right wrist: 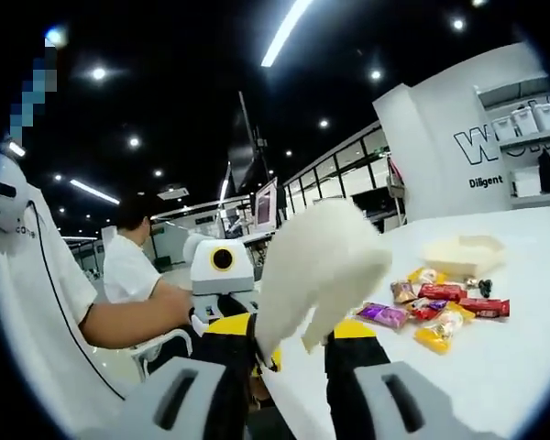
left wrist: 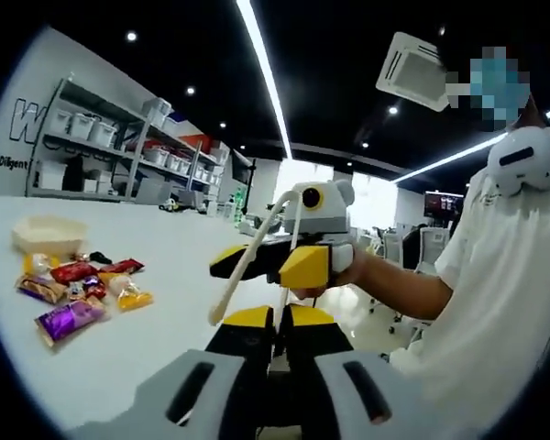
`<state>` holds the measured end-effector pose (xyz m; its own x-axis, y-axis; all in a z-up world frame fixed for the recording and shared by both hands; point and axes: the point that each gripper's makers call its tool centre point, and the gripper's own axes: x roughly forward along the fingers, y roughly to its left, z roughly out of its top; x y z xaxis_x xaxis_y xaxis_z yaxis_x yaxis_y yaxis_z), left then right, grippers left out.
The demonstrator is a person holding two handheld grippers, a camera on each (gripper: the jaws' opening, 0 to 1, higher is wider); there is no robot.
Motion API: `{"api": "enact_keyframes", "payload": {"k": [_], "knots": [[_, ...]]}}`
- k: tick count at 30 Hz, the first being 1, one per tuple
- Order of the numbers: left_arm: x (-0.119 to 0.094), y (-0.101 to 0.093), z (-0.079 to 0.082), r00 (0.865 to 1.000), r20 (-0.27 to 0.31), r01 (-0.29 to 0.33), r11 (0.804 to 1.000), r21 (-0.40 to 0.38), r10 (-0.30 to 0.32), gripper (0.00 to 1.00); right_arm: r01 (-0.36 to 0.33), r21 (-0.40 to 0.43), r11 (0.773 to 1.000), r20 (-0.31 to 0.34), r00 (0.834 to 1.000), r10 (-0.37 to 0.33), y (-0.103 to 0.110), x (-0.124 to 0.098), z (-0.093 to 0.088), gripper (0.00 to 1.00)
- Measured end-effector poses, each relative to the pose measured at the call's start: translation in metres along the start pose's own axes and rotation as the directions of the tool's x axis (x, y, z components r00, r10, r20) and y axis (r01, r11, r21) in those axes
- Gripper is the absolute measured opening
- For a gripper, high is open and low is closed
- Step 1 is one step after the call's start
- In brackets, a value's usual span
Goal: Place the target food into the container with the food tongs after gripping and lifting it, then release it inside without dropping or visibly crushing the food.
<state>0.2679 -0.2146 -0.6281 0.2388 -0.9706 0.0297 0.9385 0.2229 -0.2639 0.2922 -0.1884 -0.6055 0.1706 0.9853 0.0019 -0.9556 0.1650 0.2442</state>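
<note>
Cream food tongs (right wrist: pixel 323 266) stand between the yellow-tipped jaws of my right gripper (right wrist: pixel 291 328), which is shut on them. From the left gripper view, the right gripper (left wrist: pixel 268 262) is held in a hand, and the tongs (left wrist: pixel 247 261) slant down to the left. My left gripper (left wrist: pixel 280 318) has its jaws together with nothing between them. Several wrapped snacks (left wrist: pixel 82 293) lie in a pile on the white table (left wrist: pixel 156 339), beside a shallow cream container (left wrist: pixel 48 235). The snacks (right wrist: pixel 440 312) and the container (right wrist: pixel 463 253) lie beyond the tongs.
A person in a white shirt (left wrist: pixel 504 302) stands close on the right. Shelving with white bins (left wrist: pixel 119 147) lines the far wall. A second person (right wrist: pixel 133 261) is by the table's far side. Bare tabletop (right wrist: pixel 504 367) surrounds the snacks.
</note>
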Motion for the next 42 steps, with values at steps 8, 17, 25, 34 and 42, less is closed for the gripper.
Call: {"api": "enact_keyframes", "payload": {"k": [8, 17, 25, 34, 42], "knots": [[0.004, -0.017, 0.006, 0.992, 0.054, 0.116, 0.989, -0.088, -0.112, 0.02, -0.063, -0.083, 0.995, 0.029, 0.997, 0.066, 0.018, 0.001, 0.01, 0.29], [0.007, -0.026, 0.01, 0.987, 0.047, 0.158, 0.986, -0.06, -0.155, 0.02, -0.136, -0.036, 0.99, 0.003, 0.991, 0.136, 0.028, 0.002, 0.006, 0.25], [0.008, -0.018, 0.01, 0.993, 0.061, 0.108, 0.992, -0.067, -0.104, 0.08, -0.092, -0.024, 0.995, -0.022, 0.996, 0.092, 0.02, 0.001, 0.005, 0.21], [0.004, -0.009, 0.012, 0.996, 0.075, 0.051, 0.997, -0.053, -0.047, 0.11, -0.014, 0.057, 0.998, 0.017, 1.0, 0.013, 0.001, -0.007, 0.014, 0.22], [0.012, -0.01, 0.014, 0.995, 0.06, 0.084, 0.995, -0.049, -0.081, 0.03, -0.031, 0.074, 0.997, 0.032, 0.999, 0.028, 0.006, -0.005, 0.015, 0.24]]}}
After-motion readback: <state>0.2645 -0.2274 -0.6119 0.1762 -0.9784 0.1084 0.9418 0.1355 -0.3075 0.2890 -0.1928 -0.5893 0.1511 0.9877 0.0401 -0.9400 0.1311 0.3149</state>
